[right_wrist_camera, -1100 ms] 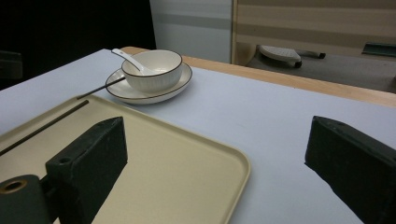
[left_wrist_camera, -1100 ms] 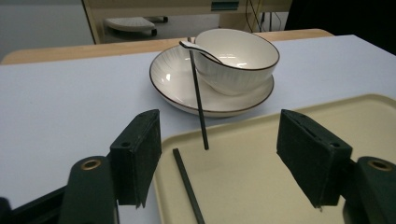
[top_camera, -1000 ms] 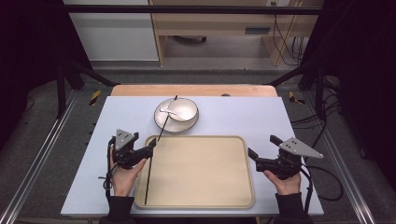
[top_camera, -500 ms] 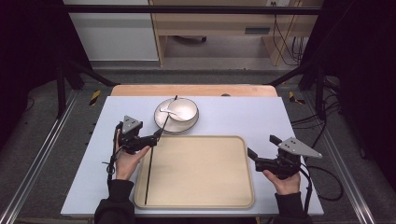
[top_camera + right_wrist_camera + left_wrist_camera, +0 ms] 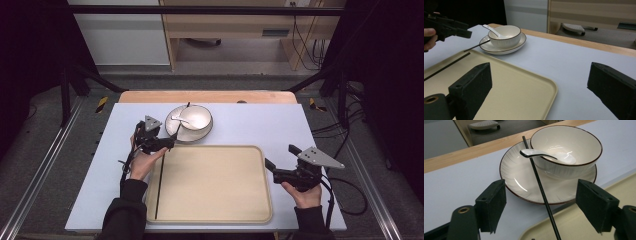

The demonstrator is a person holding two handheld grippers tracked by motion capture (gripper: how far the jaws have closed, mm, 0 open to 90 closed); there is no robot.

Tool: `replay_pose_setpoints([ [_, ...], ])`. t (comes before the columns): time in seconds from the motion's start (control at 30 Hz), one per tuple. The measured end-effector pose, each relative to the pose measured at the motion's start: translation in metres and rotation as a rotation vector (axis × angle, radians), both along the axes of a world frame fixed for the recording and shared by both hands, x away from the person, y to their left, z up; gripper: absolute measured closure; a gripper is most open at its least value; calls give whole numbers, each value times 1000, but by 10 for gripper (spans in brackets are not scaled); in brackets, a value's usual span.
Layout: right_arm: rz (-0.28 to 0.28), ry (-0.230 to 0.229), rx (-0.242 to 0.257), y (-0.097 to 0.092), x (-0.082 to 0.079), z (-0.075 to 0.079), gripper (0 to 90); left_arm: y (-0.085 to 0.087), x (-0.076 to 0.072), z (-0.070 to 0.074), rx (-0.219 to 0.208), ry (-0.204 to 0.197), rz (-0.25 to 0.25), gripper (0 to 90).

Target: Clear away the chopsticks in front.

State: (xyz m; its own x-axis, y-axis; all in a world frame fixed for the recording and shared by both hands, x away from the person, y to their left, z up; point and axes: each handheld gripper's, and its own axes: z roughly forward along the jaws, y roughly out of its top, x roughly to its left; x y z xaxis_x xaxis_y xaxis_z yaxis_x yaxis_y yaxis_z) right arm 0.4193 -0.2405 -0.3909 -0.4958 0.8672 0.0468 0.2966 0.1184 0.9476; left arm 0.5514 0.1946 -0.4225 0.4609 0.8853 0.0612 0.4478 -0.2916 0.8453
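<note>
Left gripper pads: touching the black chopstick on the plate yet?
Apart. In the left gripper view the chopstick runs between the left gripper pads, with clear gaps on both sides.

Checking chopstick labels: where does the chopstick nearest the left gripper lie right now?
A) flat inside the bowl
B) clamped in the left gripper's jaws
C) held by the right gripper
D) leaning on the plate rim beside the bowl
D: the chopstick rests across the rim of the plate beside the bowl, and the left gripper stands open around it without its pads touching.
</note>
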Motion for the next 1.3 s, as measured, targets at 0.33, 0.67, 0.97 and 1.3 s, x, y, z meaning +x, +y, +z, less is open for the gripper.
replay_pose_setpoints([
  [0.33, 0, 10, 1, 0, 1, -1, 58, -11, 20, -12, 63, 37, -3, 321],
  [0.67, -3, 7, 2, -2, 1, -1, 58, -21, 41, -23, 103, 81, 6, 459],
  [0.97, -4, 7, 3, -1, 1, -1, 58, -24, 49, -31, 105, 101, 18, 613],
  [1.3, -1, 4, 3, -2, 1, 0, 58, -29, 53, -37, 96, 112, 26, 755],
])
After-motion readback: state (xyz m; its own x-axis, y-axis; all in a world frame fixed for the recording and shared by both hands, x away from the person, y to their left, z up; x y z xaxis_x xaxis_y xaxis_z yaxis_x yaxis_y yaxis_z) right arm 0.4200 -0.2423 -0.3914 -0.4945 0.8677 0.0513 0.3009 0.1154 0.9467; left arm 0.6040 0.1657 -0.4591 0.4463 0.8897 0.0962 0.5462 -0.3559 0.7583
